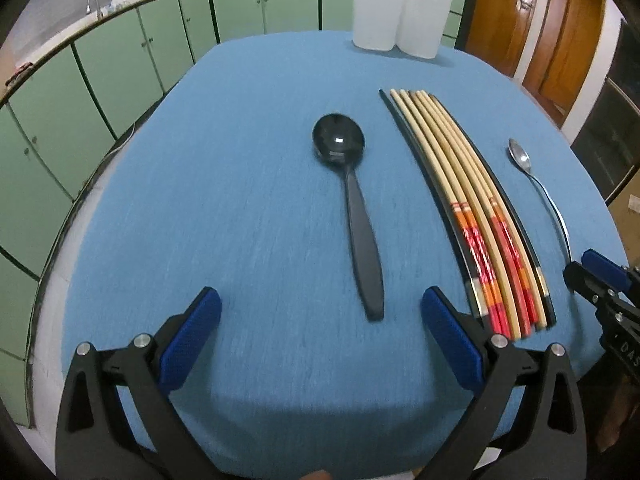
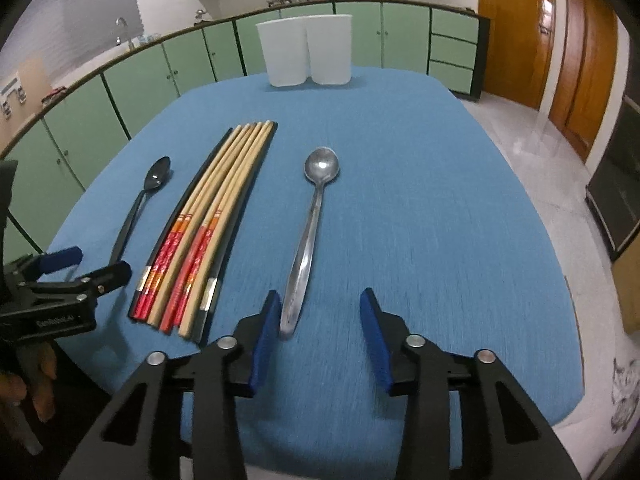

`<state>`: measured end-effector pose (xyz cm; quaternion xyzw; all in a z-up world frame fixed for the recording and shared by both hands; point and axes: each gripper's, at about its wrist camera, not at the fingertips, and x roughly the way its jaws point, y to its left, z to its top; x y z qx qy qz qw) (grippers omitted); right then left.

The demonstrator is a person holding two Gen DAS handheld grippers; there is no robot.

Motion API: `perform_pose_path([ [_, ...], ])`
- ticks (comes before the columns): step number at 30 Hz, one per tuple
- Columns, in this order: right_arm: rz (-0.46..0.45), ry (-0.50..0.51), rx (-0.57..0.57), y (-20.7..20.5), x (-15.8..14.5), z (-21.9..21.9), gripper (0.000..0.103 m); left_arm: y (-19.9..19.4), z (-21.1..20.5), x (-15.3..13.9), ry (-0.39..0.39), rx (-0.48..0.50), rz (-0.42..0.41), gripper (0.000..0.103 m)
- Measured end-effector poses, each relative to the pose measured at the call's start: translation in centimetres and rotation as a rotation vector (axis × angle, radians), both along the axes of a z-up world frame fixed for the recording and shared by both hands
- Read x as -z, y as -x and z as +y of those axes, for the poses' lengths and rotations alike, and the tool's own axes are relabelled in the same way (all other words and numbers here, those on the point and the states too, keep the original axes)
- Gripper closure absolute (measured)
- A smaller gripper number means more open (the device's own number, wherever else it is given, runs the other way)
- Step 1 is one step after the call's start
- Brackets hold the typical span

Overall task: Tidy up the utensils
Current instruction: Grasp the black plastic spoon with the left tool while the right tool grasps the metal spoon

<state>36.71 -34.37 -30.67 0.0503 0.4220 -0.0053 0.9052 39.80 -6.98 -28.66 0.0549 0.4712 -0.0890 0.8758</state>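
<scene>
A black plastic spoon [image 1: 348, 184] lies on the blue tablecloth, bowl pointing away. My left gripper [image 1: 320, 302] is open, and the spoon's handle end sits between its blue pads without touching them. A steel spoon [image 2: 312, 220] lies to the right of a row of several chopsticks [image 2: 212, 216]. My right gripper [image 2: 320, 300] is open and straddles the steel spoon's handle end, which lies close beside the left pad [image 2: 266, 328]. The chopsticks [image 1: 472, 208] and steel spoon [image 1: 536, 184] also show in the left wrist view, the black spoon [image 2: 140, 208] in the right.
Two white containers [image 2: 306, 52] stand side by side at the table's far edge, also seen as white containers [image 1: 400, 16] in the left wrist view. The blue table [image 2: 440, 200] has a bare stretch to the right of the steel spoon. Green cabinets [image 1: 120, 60] line the wall behind.
</scene>
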Motion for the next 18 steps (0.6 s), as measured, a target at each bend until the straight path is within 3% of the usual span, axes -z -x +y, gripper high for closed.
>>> perform_pose_path([
  [2,-0.014,0.025,-0.019,0.0,0.1,0.1,0.075,0.2,0.0,0.0,0.009,-0.001,-0.021,0.009],
  [4,-0.027,0.038,-0.044,0.0,0.0,0.3,0.09,0.5,-0.2,-0.3,0.014,0.002,-0.049,0.027],
  [6,-0.031,0.049,-0.05,-0.1,0.0,0.6,0.091,1.0,-0.3,-0.8,0.029,0.017,-0.067,0.066],
  [8,-0.032,0.029,-0.05,-0.3,-0.1,0.4,0.092,0.7,-0.6,-0.7,0.062,0.045,-0.058,0.087],
  [14,-0.044,-0.019,-0.05,0.1,-1.9,-0.2,0.093,0.3,-0.5,-1.5,0.152,0.063,-0.006,0.091],
  [18,-0.066,-0.054,-0.047,0.3,-4.0,-0.5,0.093,0.1,-0.1,-3.0,0.171,0.062,-0.012,0.091],
])
